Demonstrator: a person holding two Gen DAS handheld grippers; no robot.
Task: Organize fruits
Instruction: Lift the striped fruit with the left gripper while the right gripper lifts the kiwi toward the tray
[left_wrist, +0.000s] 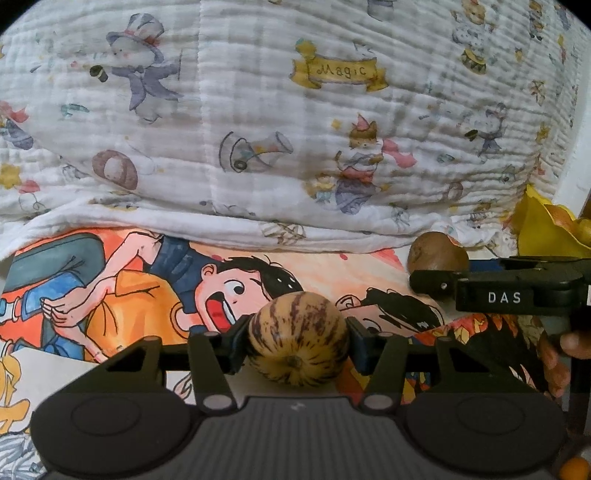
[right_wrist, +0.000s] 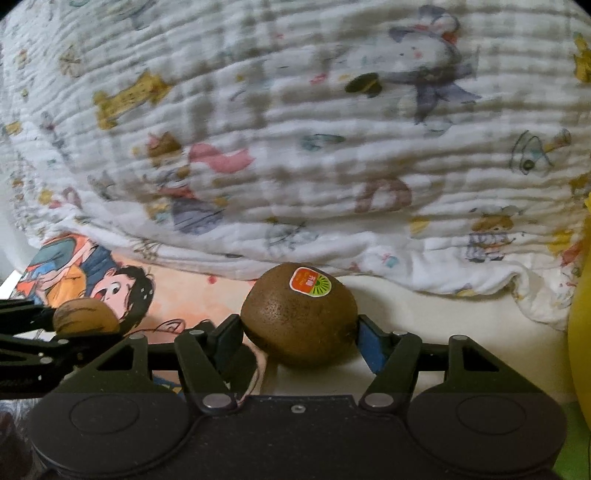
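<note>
Left claw (left_wrist: 297, 341) pinched on a striped melon (left_wrist: 297, 338), jaws pressed to both sides. Right claw (right_wrist: 300, 332) pinched on a kiwi (right_wrist: 300, 314), sticker up. Both fruits are held just above a cartoon-print sheet (left_wrist: 147, 295). From the left view the kiwi is seen at 2 o'clock, with a yellow bowl (left_wrist: 546, 229) beyond it. Judged midway: two fruits gripped, neither yet placed. A quilted blanket (left_wrist: 258, 129) walls off 12 o'clock; open room is left toward 3 o'clock, by the bowl
</note>
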